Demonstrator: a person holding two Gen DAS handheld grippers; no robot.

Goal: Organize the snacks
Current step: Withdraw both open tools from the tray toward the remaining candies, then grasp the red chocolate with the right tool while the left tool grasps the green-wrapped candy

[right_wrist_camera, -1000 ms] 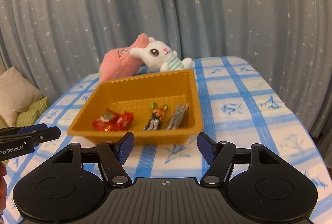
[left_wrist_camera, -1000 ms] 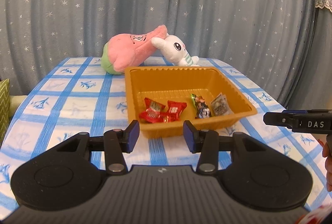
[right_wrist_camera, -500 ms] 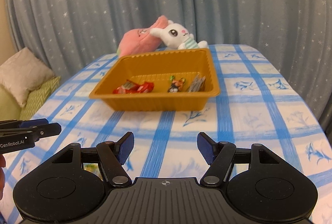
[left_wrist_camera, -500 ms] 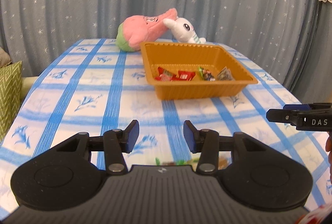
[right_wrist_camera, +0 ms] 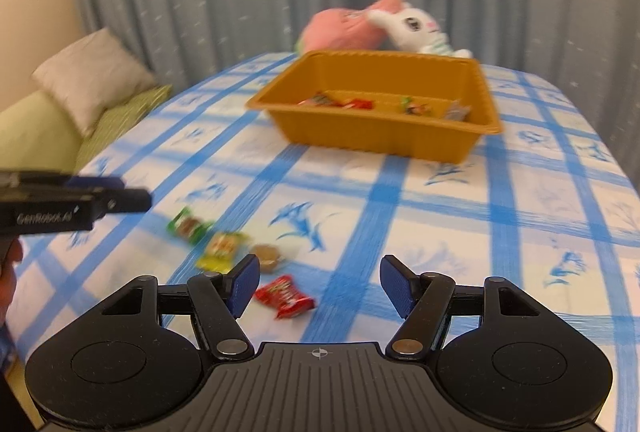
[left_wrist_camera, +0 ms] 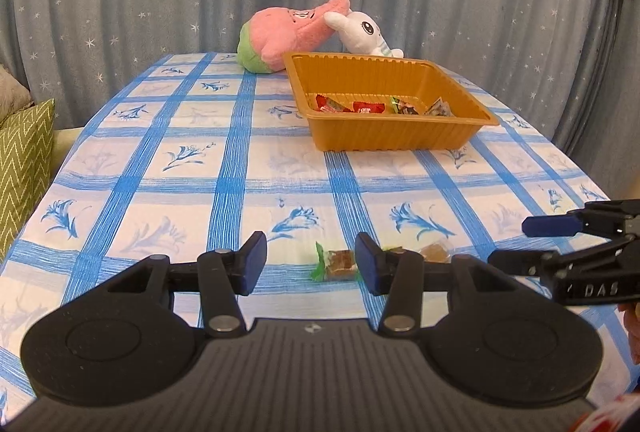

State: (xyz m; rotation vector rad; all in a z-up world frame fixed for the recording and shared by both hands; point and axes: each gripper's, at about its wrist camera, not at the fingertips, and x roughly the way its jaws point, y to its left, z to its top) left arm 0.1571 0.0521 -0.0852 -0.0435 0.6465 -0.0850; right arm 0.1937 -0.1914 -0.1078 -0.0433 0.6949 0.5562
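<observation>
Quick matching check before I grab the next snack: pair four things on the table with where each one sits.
Things:
1. red-wrapped candy
2. orange tray
3. white bunny plush
4. beige pillow

Places:
A. far end of the table, behind the tray
B. on the cloth between the right tongs' fingers
C. off the table, on the green seat
D. mid-table, holding wrapped snacks

Pairs: 1-B, 2-D, 3-A, 4-C

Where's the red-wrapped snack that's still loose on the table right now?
In the right wrist view the red-wrapped snack lies on the tablecloth, just ahead of the right hand-held gripper, nearer its left finger, with the clear-wrapped brown candy just beyond.
</observation>
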